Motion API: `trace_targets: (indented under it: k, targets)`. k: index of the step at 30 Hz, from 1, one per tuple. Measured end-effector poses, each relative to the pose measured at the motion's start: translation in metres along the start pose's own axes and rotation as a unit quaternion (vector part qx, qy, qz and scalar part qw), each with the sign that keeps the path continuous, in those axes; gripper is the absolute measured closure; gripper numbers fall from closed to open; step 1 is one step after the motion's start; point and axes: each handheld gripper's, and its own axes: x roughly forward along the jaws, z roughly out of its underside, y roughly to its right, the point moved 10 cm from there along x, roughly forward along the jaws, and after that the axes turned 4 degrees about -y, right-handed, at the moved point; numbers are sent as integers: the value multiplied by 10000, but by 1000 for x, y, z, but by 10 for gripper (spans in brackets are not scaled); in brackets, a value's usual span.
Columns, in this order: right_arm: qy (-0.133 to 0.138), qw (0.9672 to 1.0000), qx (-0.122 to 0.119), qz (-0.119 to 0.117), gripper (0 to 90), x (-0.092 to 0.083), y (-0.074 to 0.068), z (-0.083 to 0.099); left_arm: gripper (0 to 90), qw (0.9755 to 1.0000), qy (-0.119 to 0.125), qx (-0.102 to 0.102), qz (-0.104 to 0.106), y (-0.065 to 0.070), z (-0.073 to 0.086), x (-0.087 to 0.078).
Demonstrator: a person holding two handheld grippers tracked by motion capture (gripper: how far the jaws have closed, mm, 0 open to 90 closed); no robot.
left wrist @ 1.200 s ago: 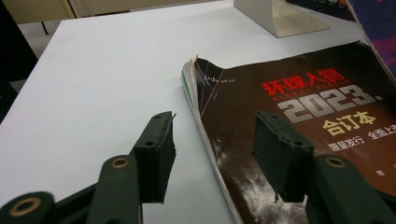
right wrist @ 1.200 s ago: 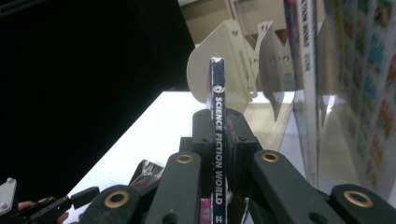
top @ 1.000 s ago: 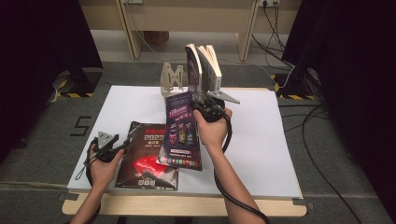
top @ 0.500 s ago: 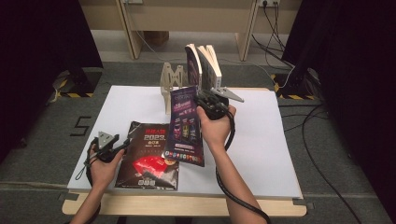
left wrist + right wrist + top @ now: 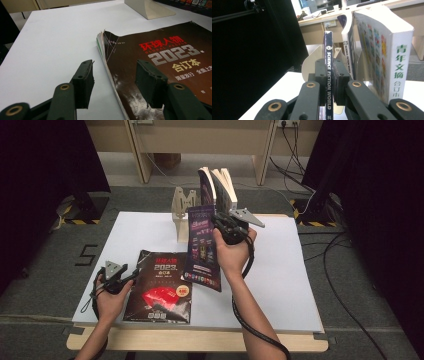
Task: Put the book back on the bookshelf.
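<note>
While the right gripper (image 5: 329, 82) clamps its jaws on the spine of a thin purple magazine (image 5: 202, 247), that magazine hangs upright above the white table (image 5: 280, 270), just in front of the books (image 5: 217, 187) leaning in the wooden stand (image 5: 182, 210). Down at the table's near left, the left gripper (image 5: 113, 80) rests with jaws apart, straddling the edge of a dark magazine (image 5: 160, 57) that lies flat, its pads clear of the cover.
</note>
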Motion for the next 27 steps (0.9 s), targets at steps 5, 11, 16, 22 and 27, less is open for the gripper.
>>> trace_targets:
  k: [5, 11, 16, 22, 27]
  targets:
    - [94, 9999, -64, 68, 851, -2, 2, -6, 481, 10000, -19, 33, -8, 0, 0, 0]
    - [251, 9993, -165, 216, 851, -2, 3, -13, 480, 10000, -14, 33, -8, 0, 0, 0]
    - [385, 9987, -223, 254, 851, -2, 3, -22, 480, 10000, -23, 33, -1, 0, 0, 0]
    - [453, 9982, -261, 292, 851, -1, 2, -27, 481, 10000, -8, 46, -1, 1, 0, 0]
    - [552, 9974, -312, 349, 851, -2, 1, -32, 482, 10000, -12, 53, -5, 1, 0, 0]
